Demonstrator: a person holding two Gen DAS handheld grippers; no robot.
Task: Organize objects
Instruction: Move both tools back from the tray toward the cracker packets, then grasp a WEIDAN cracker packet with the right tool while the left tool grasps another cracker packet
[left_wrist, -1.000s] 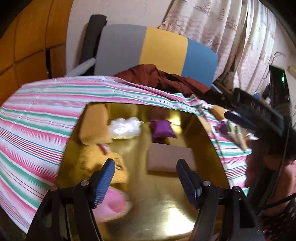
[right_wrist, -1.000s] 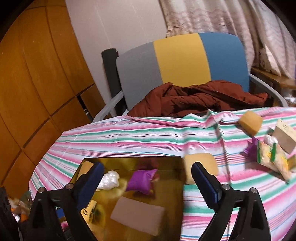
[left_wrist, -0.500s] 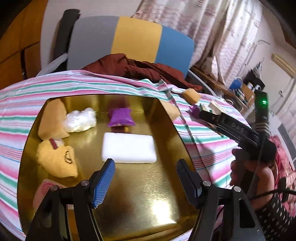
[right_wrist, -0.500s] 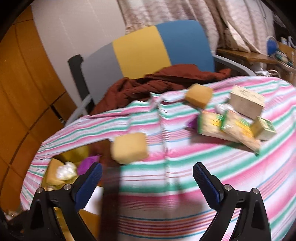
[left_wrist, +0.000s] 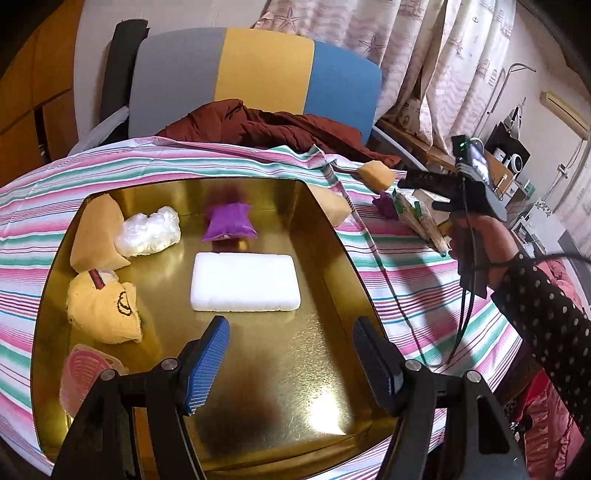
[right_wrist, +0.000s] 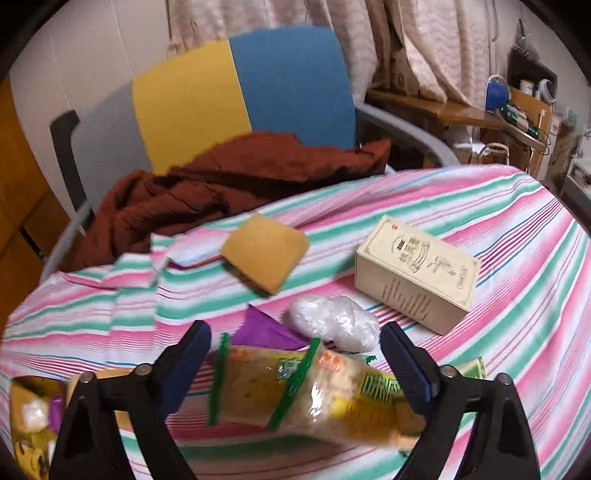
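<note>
The tabletop (left_wrist: 184, 173), draped in a pink, green and white striped cloth, is carrying everything I am sorting. On its left side the shallow gold metal tray (left_wrist: 325, 258) is lying flat. It is holding a white rectangular foam block (left_wrist: 243, 282) in the middle, a purple pouch (left_wrist: 229, 225) behind that, a crumpled clear plastic bag (left_wrist: 147, 232), a tan wedge-shaped sponge (left_wrist: 96, 232), a yellow cloth with a dark embroidered mark (left_wrist: 105, 310) and a pink ribbed piece (left_wrist: 86, 376) at the near left edge.

My left fingers (left_wrist: 290, 363) are hovering above the tray's bare near floor, standing about two-thirds open with nothing between them.

On the cloth to the right of the tray, a cream cardboard box with printed characters (right_wrist: 415, 273) is lying flat, a tan square sponge (right_wrist: 264, 253) is resting behind it, and a small wad of clear plastic (right_wrist: 334, 326) is sitting beside a purple scrap (right_wrist: 258, 328).

My right fingers (right_wrist: 295, 363) are spread wide, and they have just been closing a little. The long clear snack packet with green bands (right_wrist: 314, 398) is lying between them, the pads not yet pressing on it.
</note>
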